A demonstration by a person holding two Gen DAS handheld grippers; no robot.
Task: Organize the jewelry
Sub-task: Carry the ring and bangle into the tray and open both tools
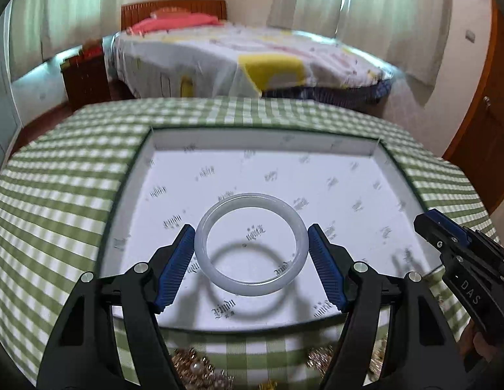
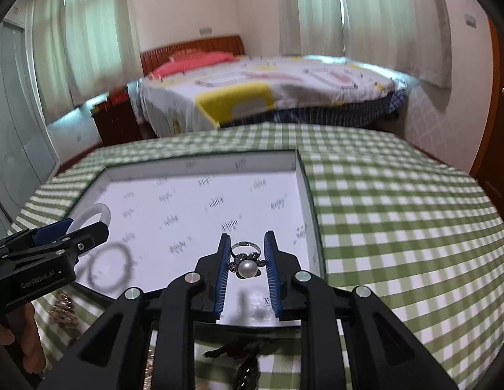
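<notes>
A pale white bangle (image 1: 252,199) hangs over the shallow white box (image 1: 261,143), casting a round shadow on the printed floor. My left gripper (image 1: 251,227) is shut on it, blue pads pressing its left and right sides. In the right wrist view a silver ring with a pearl flower (image 2: 247,268) sits clamped between the pads of my right gripper (image 2: 247,236), above the box's near right corner (image 2: 312,227). The left gripper (image 2: 86,227) with the bangle (image 2: 100,209) shows at the left there. The right gripper (image 1: 430,222) enters the left wrist view from the right.
The box rests on a table under a green checked cloth (image 1: 57,195). Gold and pearl jewelry (image 1: 193,367) lies on the cloth at the near edge, with a dark piece (image 2: 248,347) and a gold piece (image 2: 61,308). A bed (image 2: 268,97) stands beyond the table.
</notes>
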